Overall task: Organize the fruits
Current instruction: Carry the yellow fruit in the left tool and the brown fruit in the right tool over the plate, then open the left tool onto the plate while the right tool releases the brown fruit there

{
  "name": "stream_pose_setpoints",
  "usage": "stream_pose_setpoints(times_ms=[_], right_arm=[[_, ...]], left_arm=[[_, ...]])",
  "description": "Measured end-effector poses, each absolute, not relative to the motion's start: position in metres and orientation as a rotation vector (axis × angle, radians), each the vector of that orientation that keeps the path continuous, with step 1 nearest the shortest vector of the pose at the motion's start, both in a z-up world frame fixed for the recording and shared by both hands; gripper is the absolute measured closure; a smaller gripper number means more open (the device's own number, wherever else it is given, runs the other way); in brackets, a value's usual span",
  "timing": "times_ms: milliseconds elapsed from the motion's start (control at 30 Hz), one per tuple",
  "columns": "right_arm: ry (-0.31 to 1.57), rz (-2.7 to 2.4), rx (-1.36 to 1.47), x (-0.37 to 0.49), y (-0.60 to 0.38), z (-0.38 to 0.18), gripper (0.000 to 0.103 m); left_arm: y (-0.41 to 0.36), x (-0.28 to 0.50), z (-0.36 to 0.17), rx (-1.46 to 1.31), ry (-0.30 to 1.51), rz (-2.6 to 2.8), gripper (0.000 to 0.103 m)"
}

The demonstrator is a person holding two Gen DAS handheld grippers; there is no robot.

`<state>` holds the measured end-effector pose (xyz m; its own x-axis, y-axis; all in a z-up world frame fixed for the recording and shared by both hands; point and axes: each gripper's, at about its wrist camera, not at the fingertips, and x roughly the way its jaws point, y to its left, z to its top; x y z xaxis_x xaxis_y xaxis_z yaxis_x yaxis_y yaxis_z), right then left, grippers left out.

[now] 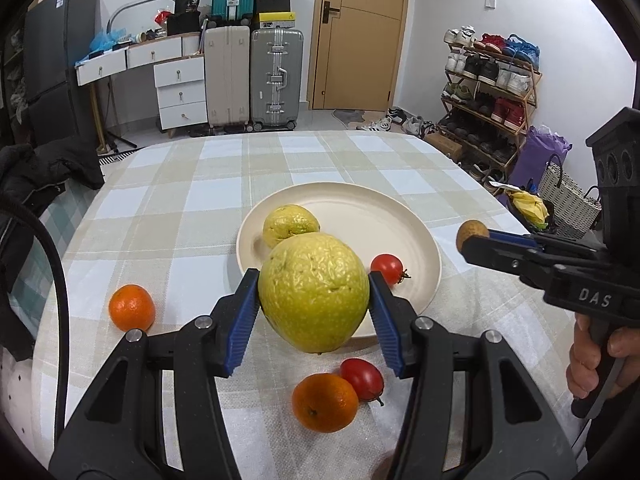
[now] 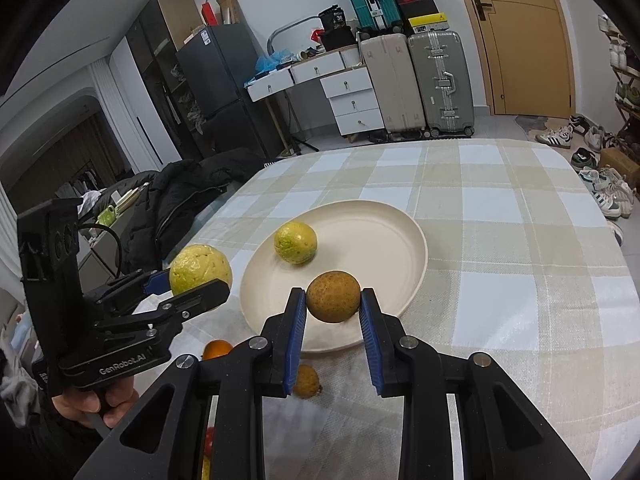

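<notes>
My left gripper [image 1: 313, 300] is shut on a big yellow-green citrus fruit [image 1: 314, 292], held above the near rim of the cream plate [image 1: 360, 216]. A second yellow-green fruit [image 1: 290, 224] lies on the plate's left side, and a red tomato [image 1: 387, 268] rests at its near right. My right gripper [image 2: 333, 300] is shut on a small brown round fruit [image 2: 333, 296], held over the plate's [image 2: 376, 240] near edge. On the cloth lie two oranges [image 1: 132, 307] [image 1: 325, 402], a second tomato [image 1: 362, 378] and another brown fruit [image 2: 306, 381].
The table wears a checked cloth [image 2: 500, 248]. A black jacket [image 2: 180, 196] lies off its left edge. Suitcases [image 1: 252, 76], white drawers [image 1: 180, 92] and a shoe rack [image 1: 488, 92] stand beyond the far edge. A hand [image 1: 600, 360] holds the right gripper's handle.
</notes>
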<state>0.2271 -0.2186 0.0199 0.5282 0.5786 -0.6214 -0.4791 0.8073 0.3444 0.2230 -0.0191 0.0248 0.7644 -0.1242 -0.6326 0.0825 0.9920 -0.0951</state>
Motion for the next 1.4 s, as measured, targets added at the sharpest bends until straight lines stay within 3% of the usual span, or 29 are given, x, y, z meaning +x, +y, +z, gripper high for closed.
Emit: stream_pose_setpoints(times_ms=[1400], right_arm=[[0.907,0.586,0.157,0.268,-0.207,-0.02,0.074]], left_arm=[[-0.054,0.29,-0.028,0.032,0.857,-0.087,0.052]])
